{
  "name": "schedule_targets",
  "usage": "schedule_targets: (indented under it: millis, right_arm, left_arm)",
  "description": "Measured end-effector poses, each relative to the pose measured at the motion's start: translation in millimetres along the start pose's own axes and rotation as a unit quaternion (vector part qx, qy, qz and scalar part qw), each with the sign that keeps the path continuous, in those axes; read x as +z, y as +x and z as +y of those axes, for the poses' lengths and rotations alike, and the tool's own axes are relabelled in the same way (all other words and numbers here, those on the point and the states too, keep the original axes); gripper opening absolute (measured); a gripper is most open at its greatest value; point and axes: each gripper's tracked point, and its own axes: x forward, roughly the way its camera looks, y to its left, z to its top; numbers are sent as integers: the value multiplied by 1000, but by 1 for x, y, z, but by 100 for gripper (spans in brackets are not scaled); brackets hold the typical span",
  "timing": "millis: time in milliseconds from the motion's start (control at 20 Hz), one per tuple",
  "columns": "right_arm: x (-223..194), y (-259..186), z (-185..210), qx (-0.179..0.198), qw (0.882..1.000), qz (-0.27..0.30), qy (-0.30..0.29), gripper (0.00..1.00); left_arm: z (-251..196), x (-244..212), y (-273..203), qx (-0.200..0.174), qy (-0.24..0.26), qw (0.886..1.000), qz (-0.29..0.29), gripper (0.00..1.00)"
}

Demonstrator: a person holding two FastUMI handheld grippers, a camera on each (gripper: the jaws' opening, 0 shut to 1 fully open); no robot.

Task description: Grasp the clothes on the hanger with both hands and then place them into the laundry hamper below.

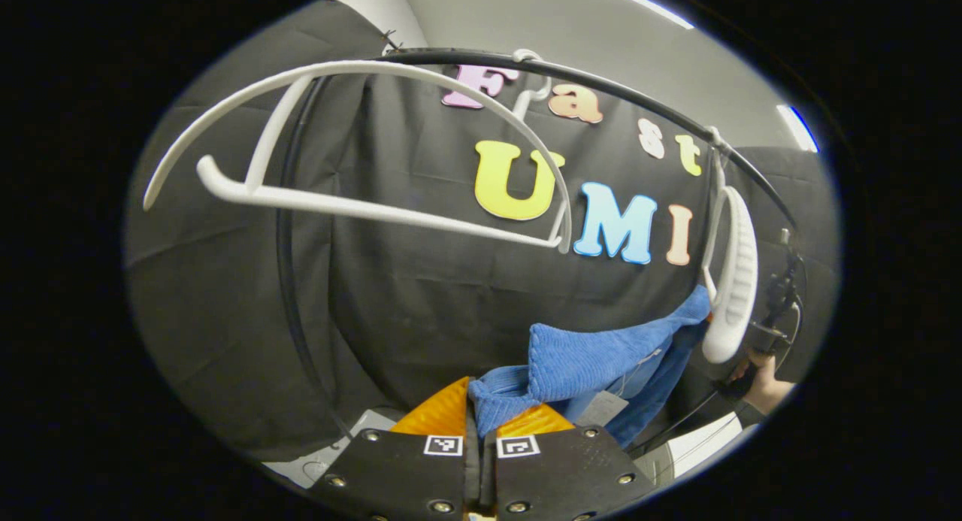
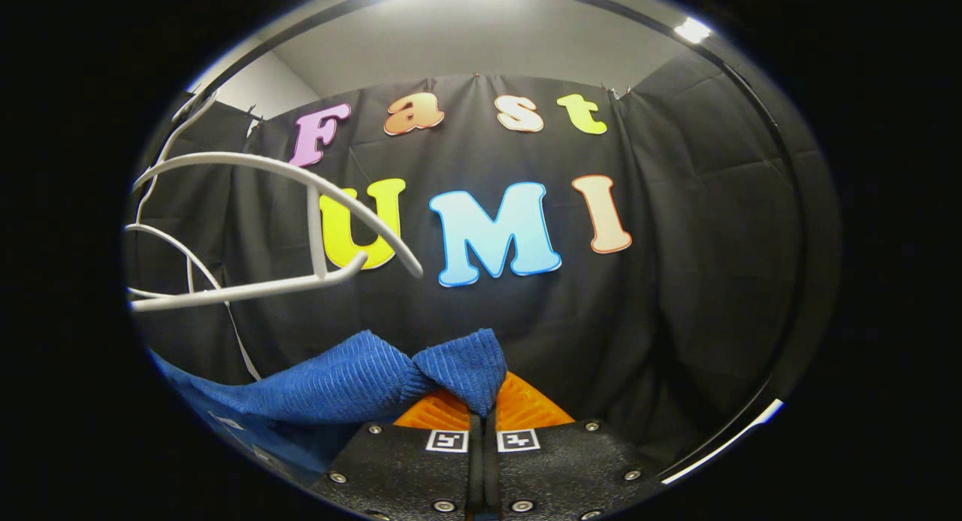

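Corduroy, blue and finely ribbed, is what you have in both claws: the cloth (image 1: 594, 359) is a soft garment with a pale tag hanging from it, slung below the rail (image 1: 601, 85). Your left claw (image 1: 481, 423) is closed tight, both fingers pinching a folded corner of the cloth. Your right claw (image 2: 482, 412) is closed just as tight on another bunched corner, and the fabric (image 2: 353, 382) sags away from it toward the hangers.

In the left gripper view the rail is a thin dark bar arching overhead. From it hang two white plastic hangers: the near hanger (image 1: 361, 137) is bare, a smooth curved frame with an upturned hook at its end, well above the cloth. The far hanger (image 1: 733, 280) is broad and ridged, and the cloth touches its lower end. Just below that hanger a hand (image 1: 766, 382) grips a dark handle.

In the right gripper view the bare hanger (image 2: 301, 228) sits above the cloth with open room between them, and black draped curtain (image 2: 676, 280) lies ahead of your claw.
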Motion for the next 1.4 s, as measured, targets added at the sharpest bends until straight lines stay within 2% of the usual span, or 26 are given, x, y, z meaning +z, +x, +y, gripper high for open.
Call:
schedule_targets:
  millis: [250, 500, 800, 1100, 1250, 1400]
  right_arm:
    - [-3, -74, -18, -49, 999, 5, -8, 0]
    - [9, -145, -21, -71, 997, -1, -21, 0]
    - [3, -189, -10, -45, 999, 15, -14, 0]
    - [9, -232, -1, -3, 999, 30, 33, 0]
    - [25, -233, -6, 15, 998, 20, 50, 0]
    - [19, -240, -13, 20, 997, 26, 64, 0]
  left_arm:
    - [-23, -12, -56, -52, 14, 998, -15, 2]
    - [-52, -1, -83, -107, -5, 994, -30, 1]
    - [-106, -4, -106, -141, 15, 990, -24, 1]
    - [-167, 25, -144, -166, 33, 985, -33, 0]
    - [-193, 45, -159, -177, 30, 982, -49, 0]
    - [-197, 22, -158, -168, 28, 985, -32, 1]
